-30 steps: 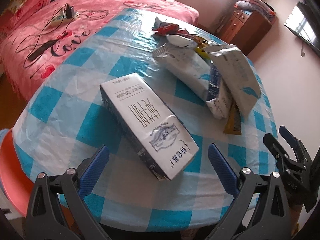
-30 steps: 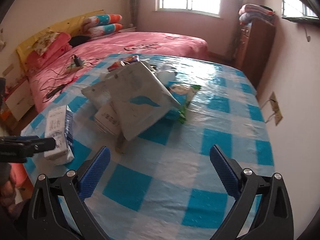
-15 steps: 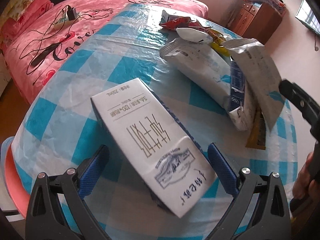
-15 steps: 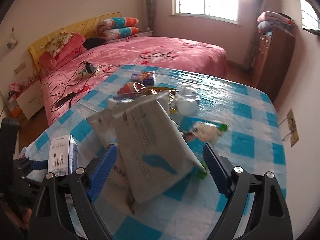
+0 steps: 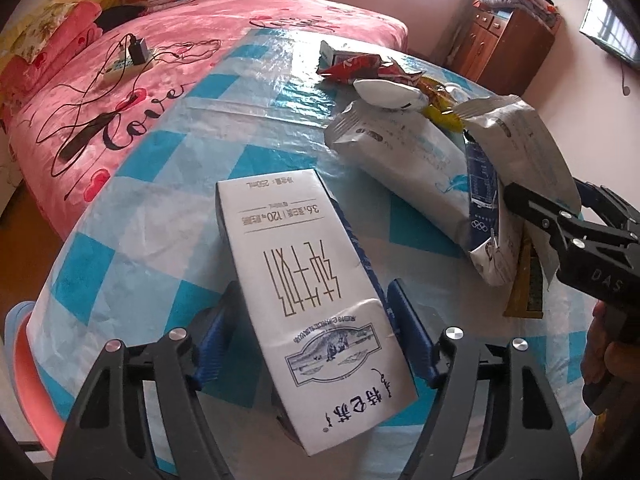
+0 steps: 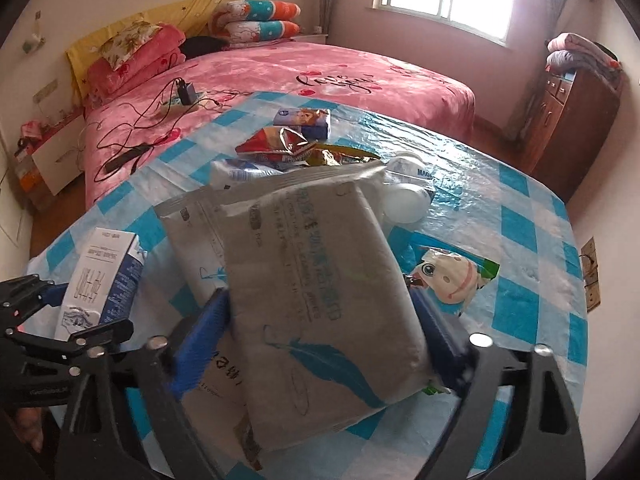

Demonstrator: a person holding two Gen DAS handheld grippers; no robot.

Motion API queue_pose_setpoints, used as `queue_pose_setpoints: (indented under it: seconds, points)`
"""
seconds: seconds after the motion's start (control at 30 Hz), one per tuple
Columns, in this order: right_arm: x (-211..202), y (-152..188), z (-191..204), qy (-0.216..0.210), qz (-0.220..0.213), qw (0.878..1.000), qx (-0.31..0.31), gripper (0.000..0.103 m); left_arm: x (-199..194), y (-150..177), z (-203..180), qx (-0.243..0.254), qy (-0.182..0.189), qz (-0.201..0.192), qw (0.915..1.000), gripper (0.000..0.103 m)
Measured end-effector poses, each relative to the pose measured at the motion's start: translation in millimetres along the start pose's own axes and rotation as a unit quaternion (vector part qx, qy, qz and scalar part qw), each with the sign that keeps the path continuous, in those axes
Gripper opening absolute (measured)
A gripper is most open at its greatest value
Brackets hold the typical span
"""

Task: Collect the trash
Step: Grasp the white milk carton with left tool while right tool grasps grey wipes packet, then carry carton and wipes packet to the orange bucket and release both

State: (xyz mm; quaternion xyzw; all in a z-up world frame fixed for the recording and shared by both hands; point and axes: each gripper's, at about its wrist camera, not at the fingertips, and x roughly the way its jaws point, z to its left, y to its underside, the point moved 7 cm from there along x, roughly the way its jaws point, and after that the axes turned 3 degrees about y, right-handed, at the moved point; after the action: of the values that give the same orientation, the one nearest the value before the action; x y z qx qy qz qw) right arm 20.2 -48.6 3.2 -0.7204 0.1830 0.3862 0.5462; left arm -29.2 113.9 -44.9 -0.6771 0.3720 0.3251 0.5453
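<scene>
A white and blue milk carton (image 5: 316, 280) lies on the blue checked tablecloth (image 5: 168, 168). My left gripper (image 5: 316, 332) has its blue fingers (image 5: 216, 336) against both sides of the carton's near end. In the right wrist view the carton (image 6: 102, 276) shows at the left. My right gripper (image 6: 320, 332) is closed on a large grey wrapper bag (image 6: 320, 288), which lies over a second grey bag (image 6: 196, 236). The right gripper also shows in the left wrist view (image 5: 560, 216), on the grey bag (image 5: 516, 144).
More trash lies further back: a red snack wrapper (image 6: 280, 144), a small blue box (image 6: 304, 120), a white bottle (image 6: 404, 200), a cartoon cow wrapper (image 6: 452, 276). A pink bed (image 6: 280, 76) with cables stands behind the table, a wooden cabinet (image 6: 572, 120) at right.
Both grippers moved forward and closed. The left now clamps the milk carton; the right now clamps the top grey bag.
</scene>
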Motion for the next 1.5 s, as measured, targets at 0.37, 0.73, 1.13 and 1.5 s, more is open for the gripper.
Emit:
queue_pose_setpoints:
  seconds: [0.37,0.73,1.13,1.5]
  points:
    - [-20.8,5.4,8.7,0.004,-0.006,1.0,0.016,0.066,-9.6,-0.3,8.8,-0.011,0.046,-0.012,0.9988,0.068]
    - [-59.4,-8.6,33.4,-0.033,-0.042,0.997,0.051,0.064,-46.0,-0.3,28.5,-0.01,0.069,-0.053,0.9962,0.066]
    - [-80.1,-37.8,192.5,-0.254,-0.014,0.967,0.007,0.064,-121.9,21.9,117.0,-0.039,-0.006,-0.119,0.9921,0.066]
    - [-60.5,-20.6,360.3,-0.381,0.066,0.918,-0.082,0.065,-132.9,101.3,261.2,-0.16,-0.102,-0.08,0.9785,0.066]
